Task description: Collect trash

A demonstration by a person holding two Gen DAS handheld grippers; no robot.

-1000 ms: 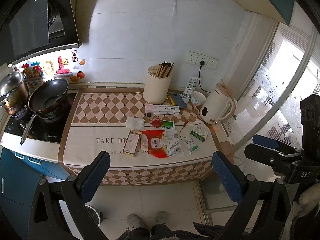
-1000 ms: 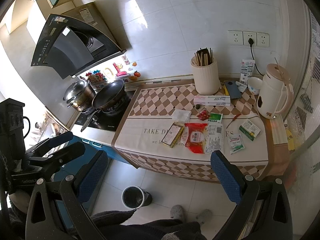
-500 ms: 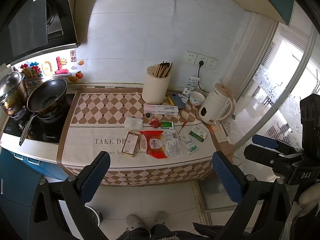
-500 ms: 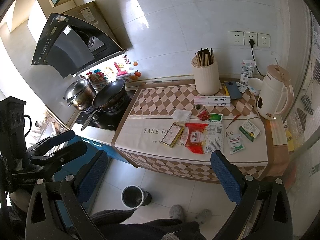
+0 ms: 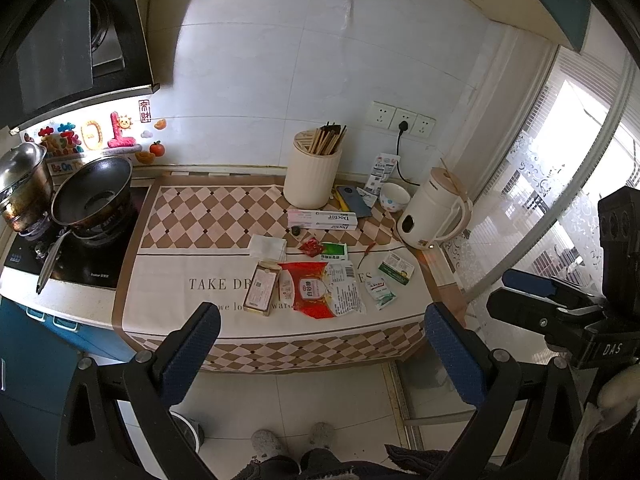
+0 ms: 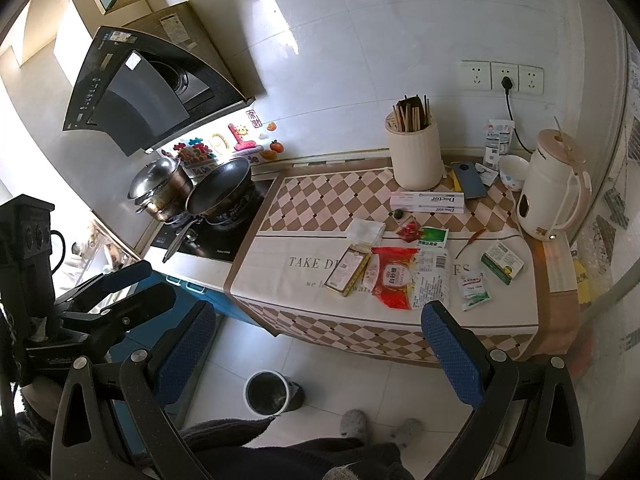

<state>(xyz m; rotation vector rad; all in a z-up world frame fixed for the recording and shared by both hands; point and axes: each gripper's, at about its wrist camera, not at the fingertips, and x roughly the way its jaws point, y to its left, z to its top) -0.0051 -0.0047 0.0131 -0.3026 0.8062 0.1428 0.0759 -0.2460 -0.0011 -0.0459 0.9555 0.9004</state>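
Observation:
Trash lies on the checkered cloth of the counter (image 5: 224, 216): a red-and-white wrapper (image 5: 310, 290) (image 6: 394, 276), a flat yellow box (image 5: 262, 288) (image 6: 346, 270), a folded tissue (image 5: 268, 247), a small red packet (image 5: 311, 247), green sachets (image 5: 334, 251) (image 5: 396, 267), a white sachet (image 5: 380, 292) and a long toothpaste box (image 5: 322, 220). A small bin (image 6: 267, 394) stands on the floor in front of the counter. My left gripper (image 5: 320, 356) is open and empty, held back from the counter's front edge. My right gripper (image 6: 316, 356) is open and empty above the floor near the bin.
A cream chopstick holder (image 5: 314, 174), a white kettle (image 5: 434, 214), a small bowl (image 5: 394, 196) and a phone (image 5: 354, 206) stand at the back right. A wok (image 5: 92, 196) and a steel pot (image 5: 22, 188) sit on the hob at left. A glass door (image 5: 560, 184) is at right.
Both views have barely shifted; the counter sits slightly lower in the left wrist view. Nothing on the counter has moved and both grippers stay open.

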